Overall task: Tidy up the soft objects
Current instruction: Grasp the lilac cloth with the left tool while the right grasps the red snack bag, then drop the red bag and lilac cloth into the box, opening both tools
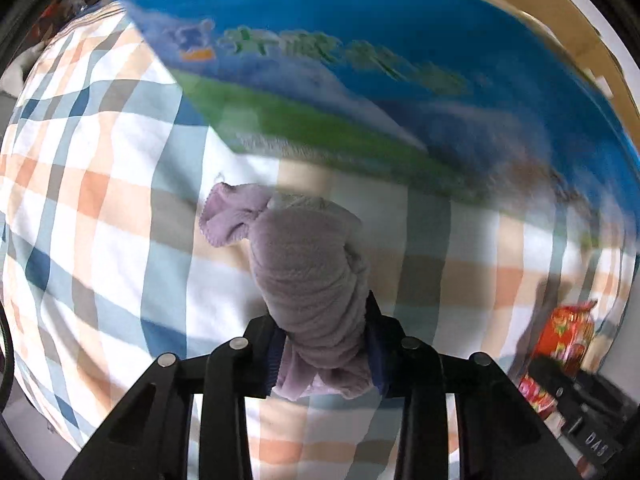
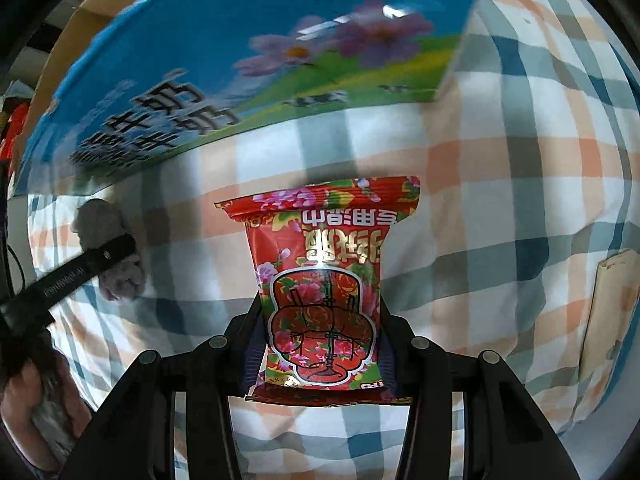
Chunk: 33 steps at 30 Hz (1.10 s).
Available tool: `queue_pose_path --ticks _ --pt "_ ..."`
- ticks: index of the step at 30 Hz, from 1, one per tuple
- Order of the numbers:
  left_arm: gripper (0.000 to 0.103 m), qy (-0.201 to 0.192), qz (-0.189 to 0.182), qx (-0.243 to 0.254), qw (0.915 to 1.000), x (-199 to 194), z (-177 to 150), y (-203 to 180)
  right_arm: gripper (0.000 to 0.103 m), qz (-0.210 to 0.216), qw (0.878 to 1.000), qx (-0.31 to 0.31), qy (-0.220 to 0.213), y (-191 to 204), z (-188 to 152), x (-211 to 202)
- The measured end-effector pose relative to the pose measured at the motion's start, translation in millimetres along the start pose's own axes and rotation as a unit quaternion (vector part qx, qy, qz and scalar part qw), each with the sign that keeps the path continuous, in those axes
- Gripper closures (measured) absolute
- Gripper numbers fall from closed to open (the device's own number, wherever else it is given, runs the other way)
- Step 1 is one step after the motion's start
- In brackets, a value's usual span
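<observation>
Nearest, our left gripper (image 1: pixel 324 344) pinches a bunched lilac fleece cloth (image 1: pixel 308 272) at its lower folds, the loose end flopping forward above the checked bedsheet (image 1: pixel 100 160). We judge it light, limp and compressible, best gripped across the thick bundle. Our right gripper (image 2: pixel 322 344) clamps a red flowered packet (image 2: pixel 320 280) by its lower half; its glossy film looks slippery and crushable. Beyond both stands a blue printed carton (image 2: pixel 240 40).
</observation>
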<state>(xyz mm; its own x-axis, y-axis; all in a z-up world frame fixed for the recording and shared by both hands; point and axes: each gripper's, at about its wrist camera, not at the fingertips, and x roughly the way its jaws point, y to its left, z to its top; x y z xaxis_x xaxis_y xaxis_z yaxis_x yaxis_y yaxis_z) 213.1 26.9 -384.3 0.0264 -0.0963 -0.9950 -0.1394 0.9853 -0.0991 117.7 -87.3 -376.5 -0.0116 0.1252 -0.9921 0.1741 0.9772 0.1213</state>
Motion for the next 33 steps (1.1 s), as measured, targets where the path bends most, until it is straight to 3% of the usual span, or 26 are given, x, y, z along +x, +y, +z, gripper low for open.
queue_pose_path --ticks 7,10,14,24,33 --pt "0.073 -0.028 0.008 0.042 0.9987 -32.6 -38.7 -17.4 0.055 0.007 1.0 -0.022 -0.015 8.8 4.2 -26.1" --pt "0.073 -0.045 0.004 0.061 0.9971 -52.9 -46.4 -37.8 0.055 0.009 0.999 -0.031 -0.027 9.6 -11.8 -37.1" --pt "0.073 -0.073 -0.009 0.076 0.9944 -94.7 -63.6 -35.4 0.055 0.018 0.998 -0.043 -0.044 24.5 -17.5 -84.0" --pt "0.073 -0.145 -0.042 0.101 0.9834 -193.8 -67.1 -35.3 0.055 0.054 0.992 -0.062 -0.099 45.5 -37.6 -155.0" --pt "0.073 -0.198 -0.055 0.111 0.9723 -239.9 -43.5 -40.7 0.055 0.082 0.982 -0.075 -0.152 69.2 -34.4 -212.5"
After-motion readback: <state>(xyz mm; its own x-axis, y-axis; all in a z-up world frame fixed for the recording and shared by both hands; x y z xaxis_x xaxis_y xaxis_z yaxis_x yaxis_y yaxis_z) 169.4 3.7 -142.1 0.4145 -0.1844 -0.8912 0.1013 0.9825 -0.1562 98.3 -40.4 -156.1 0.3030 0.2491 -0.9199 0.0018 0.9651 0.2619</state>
